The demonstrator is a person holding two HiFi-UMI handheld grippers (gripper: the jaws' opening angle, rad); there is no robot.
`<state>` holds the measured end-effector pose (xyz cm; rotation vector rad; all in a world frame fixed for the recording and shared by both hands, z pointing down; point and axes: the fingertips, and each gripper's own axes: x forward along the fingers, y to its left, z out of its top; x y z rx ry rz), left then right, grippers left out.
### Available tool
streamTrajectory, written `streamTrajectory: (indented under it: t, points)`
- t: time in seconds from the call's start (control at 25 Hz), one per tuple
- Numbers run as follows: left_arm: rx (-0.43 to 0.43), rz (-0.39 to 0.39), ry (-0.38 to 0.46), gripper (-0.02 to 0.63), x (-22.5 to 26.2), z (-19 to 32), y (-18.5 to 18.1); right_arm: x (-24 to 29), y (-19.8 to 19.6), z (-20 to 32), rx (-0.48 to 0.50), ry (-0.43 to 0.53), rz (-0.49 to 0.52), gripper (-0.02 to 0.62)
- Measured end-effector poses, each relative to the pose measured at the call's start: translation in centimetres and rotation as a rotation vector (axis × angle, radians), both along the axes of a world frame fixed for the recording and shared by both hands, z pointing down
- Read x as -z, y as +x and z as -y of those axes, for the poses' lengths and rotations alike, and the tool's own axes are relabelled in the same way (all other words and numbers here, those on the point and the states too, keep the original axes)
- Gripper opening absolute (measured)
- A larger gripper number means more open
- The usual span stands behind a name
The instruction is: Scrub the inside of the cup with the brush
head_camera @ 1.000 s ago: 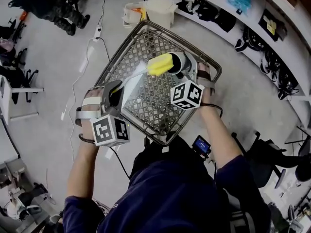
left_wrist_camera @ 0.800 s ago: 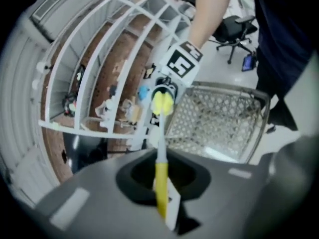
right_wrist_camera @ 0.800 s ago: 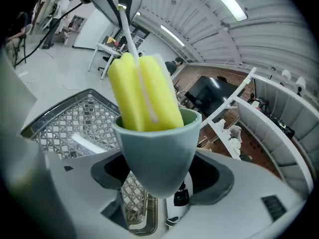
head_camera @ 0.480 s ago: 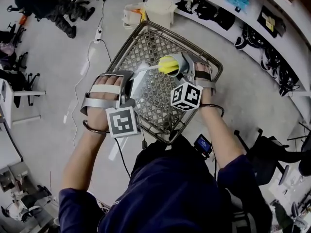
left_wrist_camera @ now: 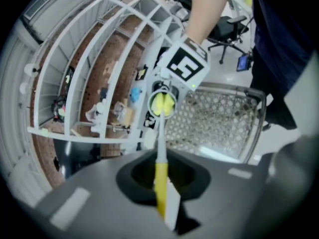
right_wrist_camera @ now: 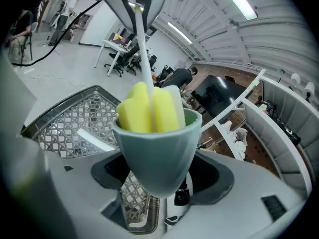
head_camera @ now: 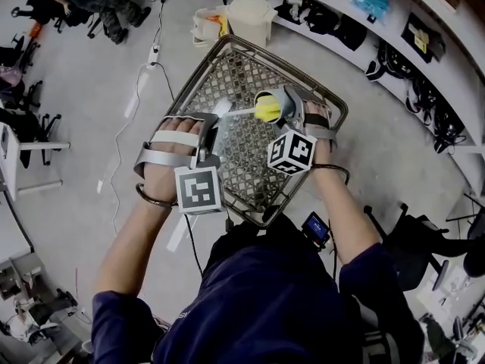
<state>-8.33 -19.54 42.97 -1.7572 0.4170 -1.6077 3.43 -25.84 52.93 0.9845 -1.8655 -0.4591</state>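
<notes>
Right, the left gripper (left_wrist_camera: 162, 203) is shut tight on the yellow end of the brush (left_wrist_camera: 161, 148), and the right gripper (right_wrist_camera: 154, 183) is clamped round the lower, narrowing part of the cup (right_wrist_camera: 154, 153). In the head view the cup sits upper middle of the frame, held in the air over the wire basket (head_camera: 239, 78), mouth turned toward the left gripper. The yellow sponge head is part way into it, and in the right gripper view its top shows above the rim. My worry is leverage. I hold the thin stem at its far end, so I judge a hard shove or a twist could turn it in the jaws or bend it. The cup tapers where it is held, so a push along its length could slide it out backward, and it would drop into the basket or past its edge onto the floor. For room, the basket's far rim lies just beyond the cup, toward the upper right. A loaded shelf runs down the right side of the frame, and white tubs stand at the top. The left of the frame is open floor, so I would draw the brush out that way.
</notes>
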Motion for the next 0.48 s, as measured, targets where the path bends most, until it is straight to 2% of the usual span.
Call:
streamTrajectory:
  t: [0.24, 0.36, 0.48]
  points:
    - [0.081, 0.036, 0.004, 0.031, -0.3, 1.6, -1.5, 0.8, -0.8, 0.0, 0.026, 0.018, -0.021, 0.353]
    - [0.045, 0.046, -0.02, 0.031, -0.6, 0.8, -0.8, 0.7, -0.6, 0.2, 0.019, 0.008, -0.019, 0.353]
    - [-0.002, 0.016, -0.028, 0.031, -0.2, 0.0, 0.7, 0.2, -0.3, 0.1, 0.014, -0.006, -0.015, 0.353]
